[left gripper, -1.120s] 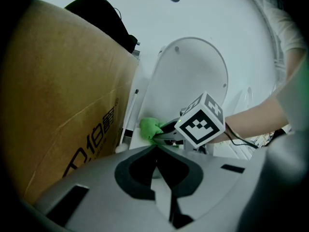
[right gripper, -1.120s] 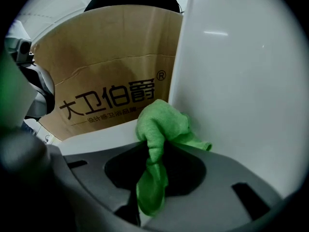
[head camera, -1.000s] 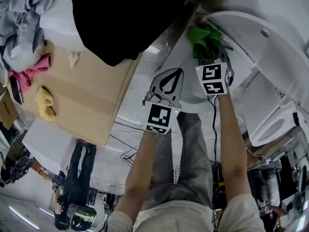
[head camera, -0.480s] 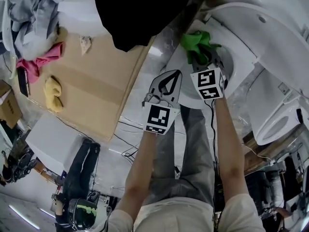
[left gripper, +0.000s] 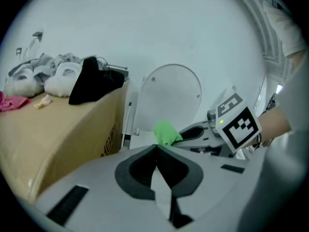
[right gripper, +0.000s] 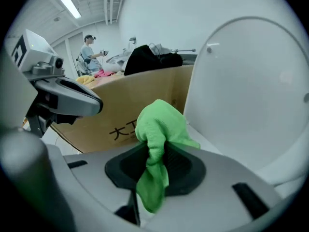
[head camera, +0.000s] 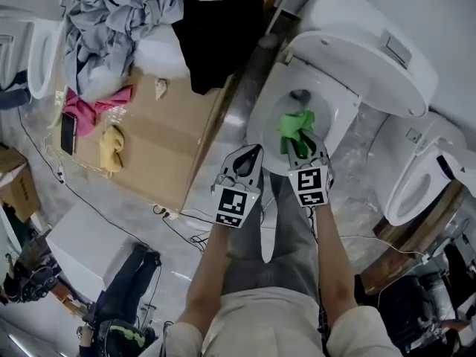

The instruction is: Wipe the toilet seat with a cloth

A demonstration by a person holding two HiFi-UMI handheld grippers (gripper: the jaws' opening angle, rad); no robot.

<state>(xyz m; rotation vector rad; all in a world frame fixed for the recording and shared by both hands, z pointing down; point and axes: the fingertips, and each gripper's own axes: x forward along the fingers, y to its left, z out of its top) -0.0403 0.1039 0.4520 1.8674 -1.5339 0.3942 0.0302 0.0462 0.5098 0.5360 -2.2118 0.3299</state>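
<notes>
Looking down in the head view: the toilet seat (head camera: 262, 121) lies at one o'clock, with the lid (head camera: 364, 54) raised behind it. The green cloth (head camera: 294, 127) hangs bunched over the bowl opening. The right gripper (head camera: 300, 153) pinches its near end, that forearm reaching straight out toward twelve. The left gripper (head camera: 251, 155) is just beside it at nine o'clock, near the seat's front rim and apart from the cloth.

Left gripper view: jaws pressed together, nothing between them. The cloth shows at twelve, beyond the tips.

Right gripper view: jaws clamped on a fold of cloth, a wad standing above them and a tail drooping below. A cardboard box (right gripper: 140, 100) sits at ten o'clock.

Judgement: the cloth is light, limp and soft. It will likely only wipe where the wad is pressed flat. The bunched middle looks the best place to hold, though the loose tail could drag into the bowl.
</notes>
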